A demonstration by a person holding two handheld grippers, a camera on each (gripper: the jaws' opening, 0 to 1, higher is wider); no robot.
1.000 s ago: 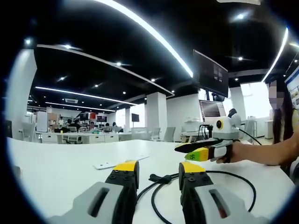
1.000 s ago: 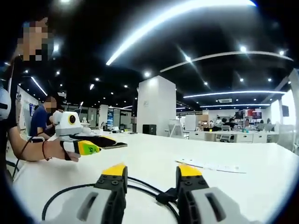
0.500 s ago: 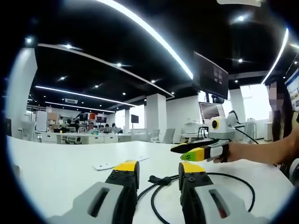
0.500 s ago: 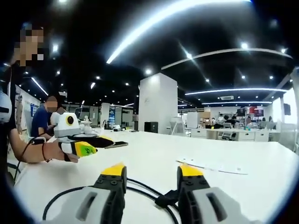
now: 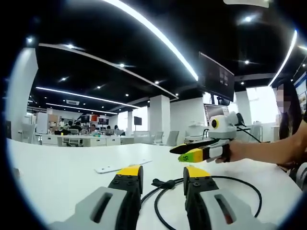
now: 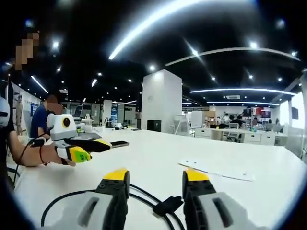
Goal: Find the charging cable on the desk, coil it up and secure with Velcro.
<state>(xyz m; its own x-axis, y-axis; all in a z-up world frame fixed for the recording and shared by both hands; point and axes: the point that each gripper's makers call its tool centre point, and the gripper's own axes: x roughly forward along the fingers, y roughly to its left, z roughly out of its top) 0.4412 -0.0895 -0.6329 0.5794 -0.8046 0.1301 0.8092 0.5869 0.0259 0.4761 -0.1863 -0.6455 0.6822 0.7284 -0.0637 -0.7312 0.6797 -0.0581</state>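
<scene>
On the white desk (image 5: pixel 57 167) a black cable (image 5: pixel 158 211) loops. Left of it lies a flat white strip (image 5: pixel 120 167); over it hovers the left tool (image 5: pixel 163 173) — jaws apart, empty. The right tool (image 6: pixel 156 175) hangs above the plug (image 6: pixel 168 205) — likewise open, holding nothing.

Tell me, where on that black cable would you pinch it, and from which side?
Probably the thick plug end of the black cable, lying flat on the white desk just ahead of the left gripper. It is chunkier and stiffer than the thin cord, so easier to pinch. Come down from above with open jaws straddling it across its width.
</scene>
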